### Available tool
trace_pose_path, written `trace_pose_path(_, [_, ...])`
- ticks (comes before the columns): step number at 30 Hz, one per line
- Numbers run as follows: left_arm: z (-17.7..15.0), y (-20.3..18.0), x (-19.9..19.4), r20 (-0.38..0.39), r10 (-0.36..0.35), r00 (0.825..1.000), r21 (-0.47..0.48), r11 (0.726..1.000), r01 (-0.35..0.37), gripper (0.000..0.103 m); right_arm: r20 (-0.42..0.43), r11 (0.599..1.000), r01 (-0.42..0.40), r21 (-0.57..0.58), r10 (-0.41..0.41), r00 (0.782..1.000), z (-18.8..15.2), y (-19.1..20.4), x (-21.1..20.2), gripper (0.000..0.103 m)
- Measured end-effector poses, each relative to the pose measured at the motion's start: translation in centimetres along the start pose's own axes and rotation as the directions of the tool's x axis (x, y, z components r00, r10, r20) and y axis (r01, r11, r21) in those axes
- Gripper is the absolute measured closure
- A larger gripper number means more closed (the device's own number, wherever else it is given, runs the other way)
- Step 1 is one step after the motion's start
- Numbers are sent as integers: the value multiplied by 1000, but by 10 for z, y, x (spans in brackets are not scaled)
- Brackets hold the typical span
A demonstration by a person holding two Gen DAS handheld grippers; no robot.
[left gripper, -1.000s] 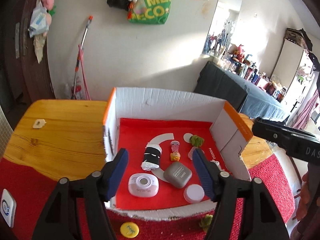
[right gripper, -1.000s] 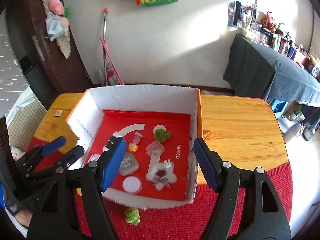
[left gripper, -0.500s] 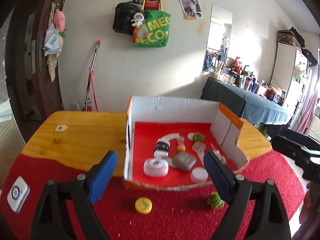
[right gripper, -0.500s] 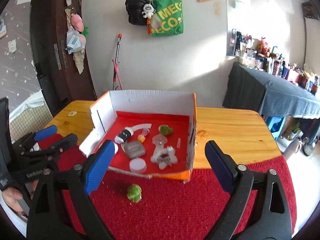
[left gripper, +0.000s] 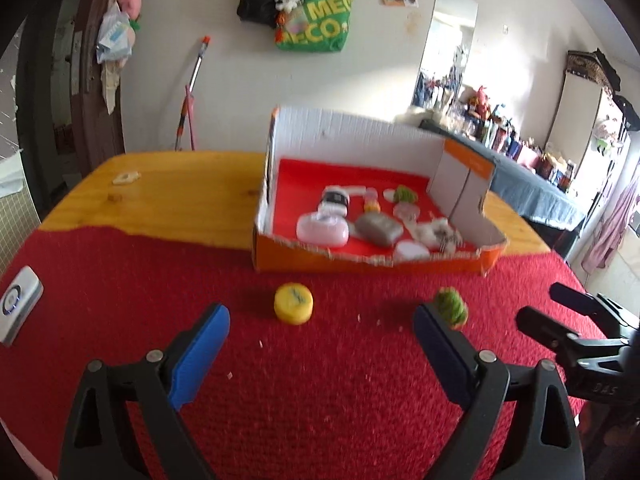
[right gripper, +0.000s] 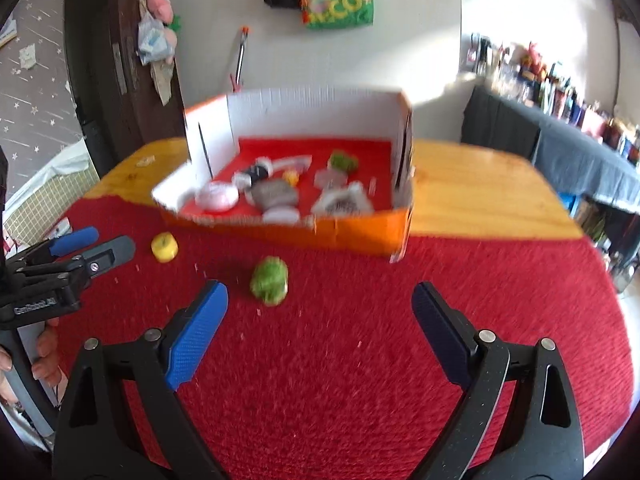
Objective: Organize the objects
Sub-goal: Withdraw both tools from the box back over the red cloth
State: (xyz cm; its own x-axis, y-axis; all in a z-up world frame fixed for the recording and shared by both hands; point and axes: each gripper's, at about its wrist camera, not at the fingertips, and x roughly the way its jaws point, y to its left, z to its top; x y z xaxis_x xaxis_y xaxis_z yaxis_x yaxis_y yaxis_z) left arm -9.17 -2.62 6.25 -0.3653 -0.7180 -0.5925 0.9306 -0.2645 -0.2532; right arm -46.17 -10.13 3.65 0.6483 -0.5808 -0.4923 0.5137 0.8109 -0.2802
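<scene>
Both grippers have drawn back from above the cardboard box (left gripper: pixel 376 256) and dropped toward the red cloth (left gripper: pixel 320 380), so the box now sits ahead of them instead of beneath them. The jaws of the left gripper (left gripper: pixel 322 354) and the right gripper (right gripper: pixel 320 332) have just been opening and now stand spread wide, with nothing between the pads of either one. The box holds the items already sorted: a pink case, a grey case, a white lid and several small figures on its red floor. Two items remain outside it on the cloth: the yellow cap (left gripper: pixel 293 303), just ahead of the left gripper, and the green toy (right gripper: pixel 270 275), just ahead of the right gripper and slightly toward its left pad. The white device (left gripper: pixel 18 304) lies at the cloth's left edge, well apart from both. Judged from this layout, the task is mostly complete, and each gripper is positioned to collect the loose item nearest it.
</scene>
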Motion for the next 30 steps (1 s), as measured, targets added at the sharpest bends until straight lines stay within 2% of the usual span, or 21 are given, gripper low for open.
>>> trace_pose_path(4, [-8,-4,10,-38,7,999,16,1000,-6,8,-37,1000,7,4,-7,999,-9,0,12,9])
trace_pose_path(10, [-14,0,22,-85,-2,996,-9,1000,1,8,-58,1000,4,3,-4,998,-11,2,18,9])
trace_pose_path(30, [-7,10,44,-140,35,990,12,999,-34,8,-111,1000,5,8,-4,994,-2,4,40,8])
